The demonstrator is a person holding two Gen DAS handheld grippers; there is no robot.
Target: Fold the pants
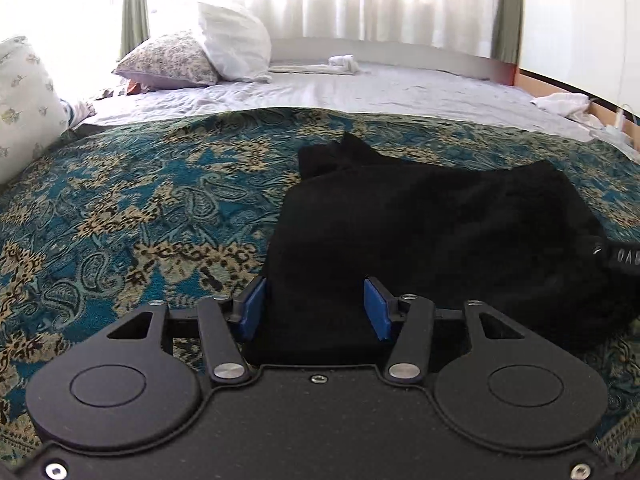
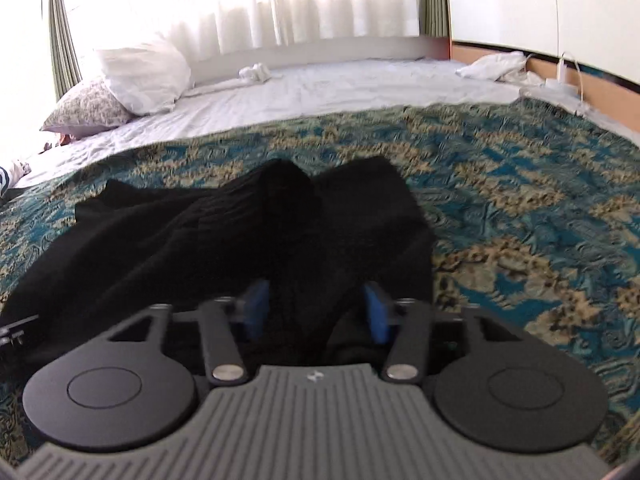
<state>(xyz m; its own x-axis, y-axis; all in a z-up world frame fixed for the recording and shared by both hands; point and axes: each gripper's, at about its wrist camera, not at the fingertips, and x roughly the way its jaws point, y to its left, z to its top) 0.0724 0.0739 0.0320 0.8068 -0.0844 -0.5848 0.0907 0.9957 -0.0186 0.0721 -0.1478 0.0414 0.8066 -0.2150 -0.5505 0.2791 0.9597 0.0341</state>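
Black pants [image 1: 440,220] lie bunched on a teal and tan paisley bedspread [image 1: 140,200]. My left gripper [image 1: 314,308] sits low over their near left edge. Its blue pads [image 1: 252,308] stand apart, with dark cloth lying between them and not pinched. In the right wrist view the pants [image 2: 240,232] spread to the left, with a raised fold running up the middle. My right gripper [image 2: 316,308] is over their near right part. Its blue pads [image 2: 376,312] also stand apart, on either side of that fold. This view is blurred.
Beyond the bedspread [image 2: 520,220] lies a white sheet [image 1: 360,88] with a patterned pillow [image 1: 172,60], a white pillow [image 1: 232,40] and a small white cloth [image 1: 344,62]. More white cloth [image 2: 496,64] sits at the far right by the wooden bed frame. Curtains hang behind.
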